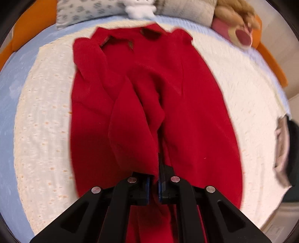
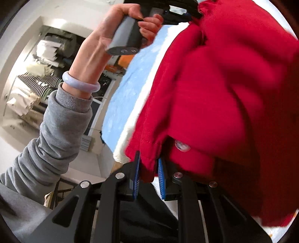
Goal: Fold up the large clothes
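Red coat (image 1: 130, 104) fabric sits pinched between the blue pads of the left gripper (image 1: 154, 187), whose fingers are clamped together on a bunched fold that rises straight out from the fingertips; the right gripper (image 2: 148, 173) likewise has a hem edge between its blue pads (image 2: 161, 179), fingers drawn close on the cloth, with a clear button (image 2: 182, 145) just beyond the right-hand pad. Ahead of the left fingers the rest of the coat lies spread over a cream blanket (image 1: 46, 121) on the bed, collar at the far end; past that sit pillows (image 1: 80, 11) and a plush toy (image 1: 237, 20). Beyond the right fingers a hand (image 2: 119, 35) in a grey sleeve (image 2: 61, 119) grips the other tool's handle. Judged risk: each grip holds only a narrow edge of heavy fabric, so a quick pull could slide it free; uneven lifting could drag the body askew and wrinkle the fold.
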### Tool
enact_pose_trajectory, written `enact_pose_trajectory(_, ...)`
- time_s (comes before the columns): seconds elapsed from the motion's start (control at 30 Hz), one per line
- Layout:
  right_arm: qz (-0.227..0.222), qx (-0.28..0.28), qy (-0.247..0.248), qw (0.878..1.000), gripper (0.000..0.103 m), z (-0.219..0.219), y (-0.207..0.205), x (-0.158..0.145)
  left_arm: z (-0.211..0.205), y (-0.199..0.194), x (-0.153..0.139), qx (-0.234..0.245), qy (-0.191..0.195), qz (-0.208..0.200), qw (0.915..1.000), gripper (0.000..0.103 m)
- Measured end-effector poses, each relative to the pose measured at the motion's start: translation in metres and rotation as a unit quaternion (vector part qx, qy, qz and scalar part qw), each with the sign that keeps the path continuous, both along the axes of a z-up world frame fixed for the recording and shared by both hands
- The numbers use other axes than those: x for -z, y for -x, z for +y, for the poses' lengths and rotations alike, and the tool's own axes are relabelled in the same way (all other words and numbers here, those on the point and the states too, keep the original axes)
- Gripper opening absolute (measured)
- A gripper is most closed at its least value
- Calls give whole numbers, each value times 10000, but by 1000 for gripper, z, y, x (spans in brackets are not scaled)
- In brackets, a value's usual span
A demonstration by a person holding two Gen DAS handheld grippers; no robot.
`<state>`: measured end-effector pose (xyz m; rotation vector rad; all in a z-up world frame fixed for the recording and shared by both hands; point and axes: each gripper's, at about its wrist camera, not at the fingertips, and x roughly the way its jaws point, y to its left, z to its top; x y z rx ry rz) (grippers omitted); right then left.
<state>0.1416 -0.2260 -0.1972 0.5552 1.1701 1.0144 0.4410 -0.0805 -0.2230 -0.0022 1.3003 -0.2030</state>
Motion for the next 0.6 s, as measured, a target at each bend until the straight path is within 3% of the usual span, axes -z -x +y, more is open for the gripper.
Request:
enact_pose_trajectory(0.1, -49, -23, 248, 9997, 17, 3, 3, 6, -9, 4, 15, 75, -170, -224, 9996, 13)
enact_pose_trajectory(0.17, -290, -129, 510, 9982, 22, 10, 6, 2, -11, 7, 11, 202, 37, -240, 9995, 34)
enact_pose_trajectory(0.2, -369, -231, 546, 9976, 26, 12, 8, -4, -12, 10, 8, 274, 27, -206, 9994, 51)
enact_pose_trajectory(0.23, -470, -363, 597, 9964, 37, 15, 9, -11, -11, 14, 6, 303, -18, -171, 9994, 67)
enact_pose_trajectory(0.27, -599, -460, 637, 9951, 46, 14, 8, -22, -7, 23, -1, 356, 13, -185, 9992, 71)
enact_pose_trajectory(0.33, -854, -522, 633, 9930, 52, 9, 11, -43, 2, 36, -19, 437, 274, -306, 9982, 76)
enact_pose_trajectory(0.43, -1204, -490, 366, 9908, 53, -9, 7, -84, 34, 49, -50, 300, 867, -462, 9947, 89)
enact_pose_trajectory(0.6, -2093, 68, 534, 9764, 54, -41, -40, -141, 85, 22, -73, -357, 971, -948, 9901, 89)
